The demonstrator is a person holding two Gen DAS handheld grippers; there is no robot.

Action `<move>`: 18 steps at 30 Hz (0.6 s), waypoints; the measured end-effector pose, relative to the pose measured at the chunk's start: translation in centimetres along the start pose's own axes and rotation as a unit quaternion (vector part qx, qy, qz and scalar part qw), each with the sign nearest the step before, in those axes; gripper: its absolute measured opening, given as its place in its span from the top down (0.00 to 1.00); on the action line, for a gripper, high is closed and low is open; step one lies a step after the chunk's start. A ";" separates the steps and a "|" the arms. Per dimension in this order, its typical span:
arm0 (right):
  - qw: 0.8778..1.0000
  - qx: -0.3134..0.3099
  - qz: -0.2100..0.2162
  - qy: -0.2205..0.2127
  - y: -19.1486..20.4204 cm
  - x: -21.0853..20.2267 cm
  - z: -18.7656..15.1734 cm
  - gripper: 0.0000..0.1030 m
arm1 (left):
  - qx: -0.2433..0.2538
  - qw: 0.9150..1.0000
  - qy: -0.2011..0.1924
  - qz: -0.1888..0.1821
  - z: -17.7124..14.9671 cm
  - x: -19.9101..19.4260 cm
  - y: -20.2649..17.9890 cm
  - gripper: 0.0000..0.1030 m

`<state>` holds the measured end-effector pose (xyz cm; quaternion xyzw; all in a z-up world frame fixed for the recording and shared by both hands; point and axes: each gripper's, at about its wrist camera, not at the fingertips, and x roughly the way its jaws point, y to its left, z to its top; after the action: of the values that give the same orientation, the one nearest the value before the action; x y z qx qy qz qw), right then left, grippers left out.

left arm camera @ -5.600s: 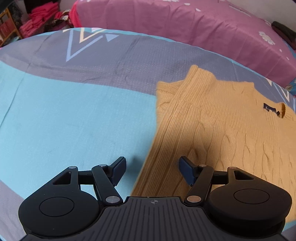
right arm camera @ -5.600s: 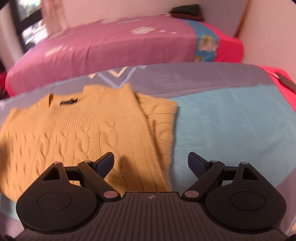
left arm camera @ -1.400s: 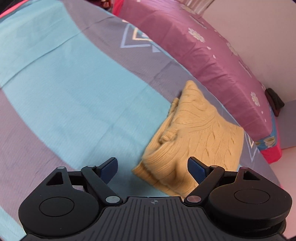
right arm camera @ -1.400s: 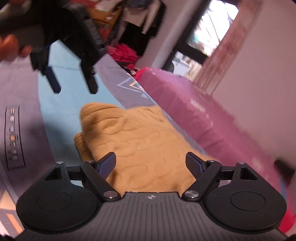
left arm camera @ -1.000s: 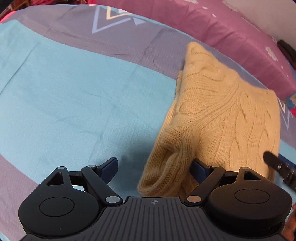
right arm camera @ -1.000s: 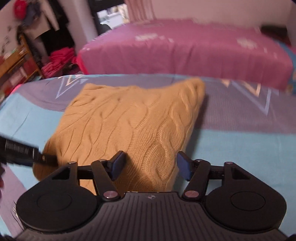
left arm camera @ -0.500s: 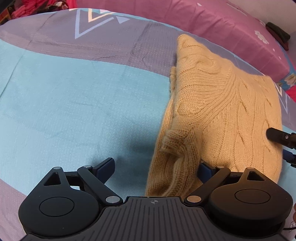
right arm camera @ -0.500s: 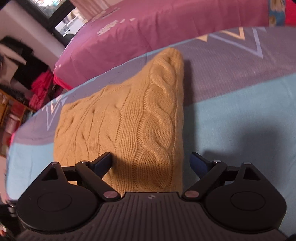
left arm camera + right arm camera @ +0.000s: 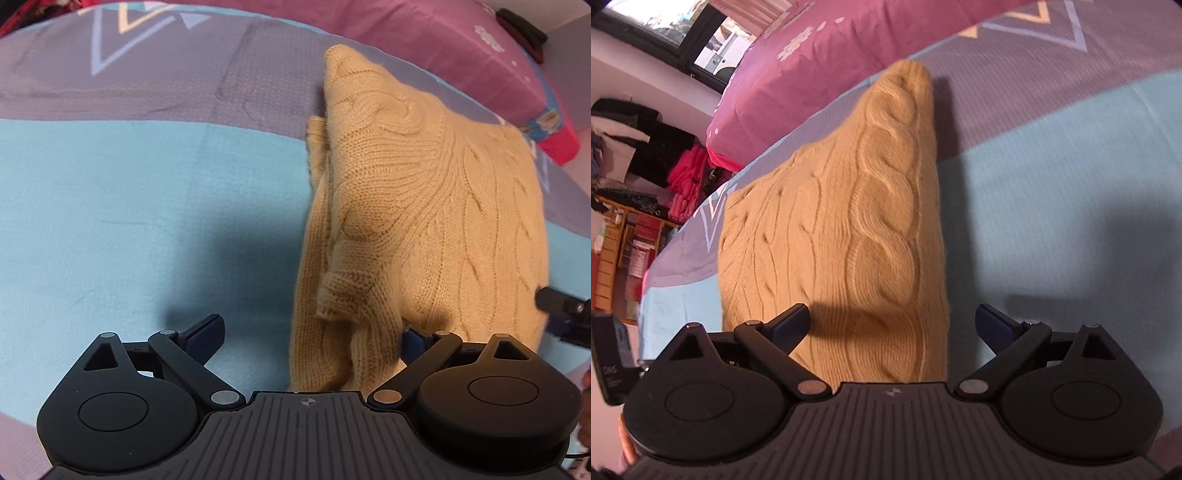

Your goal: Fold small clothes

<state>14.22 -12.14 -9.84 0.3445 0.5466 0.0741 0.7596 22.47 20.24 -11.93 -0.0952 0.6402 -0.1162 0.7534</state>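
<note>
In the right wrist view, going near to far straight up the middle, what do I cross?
Right gripper → folded sweater → grey band of the bedsheet → pink quilt.

Soft light, hard shadows (fisheye-warped edges).

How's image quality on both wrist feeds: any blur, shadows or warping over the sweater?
Left wrist: sweater knit sharp, slightly soft at the near edge; gripper shadow darkens the bedsheet. Right wrist: cable knit mildly blurred, finger shadow across it; fisheye bends the sheet's stripes in both.
</note>
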 end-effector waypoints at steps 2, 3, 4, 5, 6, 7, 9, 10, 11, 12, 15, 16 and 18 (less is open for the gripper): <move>1.000 0.025 0.015 0.003 -0.9 0.1 -0.2 0.04 | -0.001 1.000 0.010 -0.029 0.6 0.6 0.6 0.00; 0.999 0.037 0.022 0.004 -1.3 0.2 -0.2 0.04 | -0.002 0.999 0.013 -0.040 0.8 0.8 0.8 0.00; 0.998 0.049 0.030 0.004 -1.6 0.3 -0.2 0.04 | -0.001 0.999 0.015 -0.050 1.0 0.9 1.0 0.00; 0.998 0.059 0.037 0.004 -1.9 0.3 -0.2 0.04 | 0.000 0.998 0.015 -0.059 1.2 0.8 1.3 0.00; 0.997 0.066 0.041 0.004 -2.1 0.3 -0.2 0.04 | 0.003 0.998 0.013 -0.066 1.2 0.5 1.4 0.00; 0.997 0.069 0.044 0.003 -2.2 0.3 -0.2 0.04 | 0.008 0.997 0.008 -0.075 1.0 0.0 1.6 0.00; 0.997 0.065 0.043 0.002 -2.1 0.2 -0.2 0.04 | 0.015 0.995 0.000 -0.098 0.5 -1.1 2.3 0.00; 0.997 0.061 0.043 0.002 -2.1 0.3 -0.2 0.04 | 0.008 0.994 -0.003 -0.108 0.3 -1.6 2.7 0.00; 0.997 0.057 0.044 0.003 -2.1 0.3 -0.2 0.04 | -0.001 0.992 -0.008 -0.122 0.1 -2.3 3.0 0.00; 0.997 0.056 0.044 0.004 -2.1 0.5 -0.2 0.04 | -0.010 0.990 -0.015 -0.137 0.0 -2.9 3.3 0.00; 0.997 0.065 0.048 0.004 -2.4 0.8 -0.1 0.03 | -0.014 0.987 -0.037 -0.156 0.3 -4.4 3.1 0.00; 0.997 0.067 0.050 0.005 -2.4 1.0 0.0 0.03 | -0.009 0.987 -0.041 -0.154 0.5 -4.4 2.6 0.00; 0.997 0.066 0.051 0.005 -2.3 1.3 0.1 0.03 | 0.009 0.989 -0.039 -0.143 1.1 -3.7 1.3 0.00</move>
<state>14.18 -13.23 -12.22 0.4207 0.5357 0.0780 0.7280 23.02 22.60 -8.65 -0.1835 0.5888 -0.2246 0.7545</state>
